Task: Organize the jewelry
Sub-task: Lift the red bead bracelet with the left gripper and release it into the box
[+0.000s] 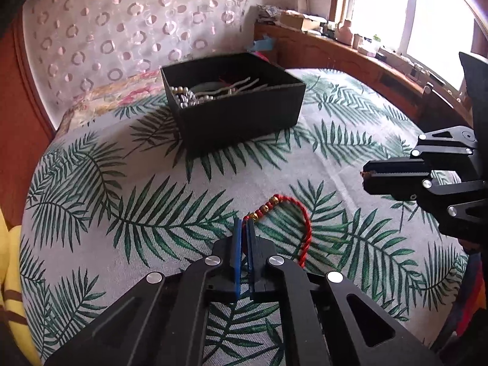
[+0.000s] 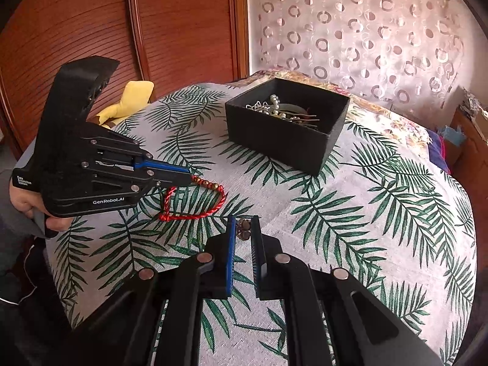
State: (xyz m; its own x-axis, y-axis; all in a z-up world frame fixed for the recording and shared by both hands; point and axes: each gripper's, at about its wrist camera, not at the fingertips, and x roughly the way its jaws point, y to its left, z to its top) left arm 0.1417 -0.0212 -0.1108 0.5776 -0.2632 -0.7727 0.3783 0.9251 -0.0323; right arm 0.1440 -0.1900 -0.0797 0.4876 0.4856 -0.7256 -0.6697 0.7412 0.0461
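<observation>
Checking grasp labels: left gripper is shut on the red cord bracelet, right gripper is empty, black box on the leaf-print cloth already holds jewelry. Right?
Not quite: the right gripper isn't empty. The right wrist view shows a small brownish bead piece pinched between its fingertips. The rest holds: the left gripper is shut on the red cord bracelet, and the black box on the leaf-print cloth holds jewelry.

Red cord bracelet (image 1: pixel 292 213) with gold beads, pinched at one end, rest looped on cloth. Small brown bead piece (image 2: pixel 243 228) clamped. Black box (image 2: pixel 286 122) held pearls, pins.
</observation>
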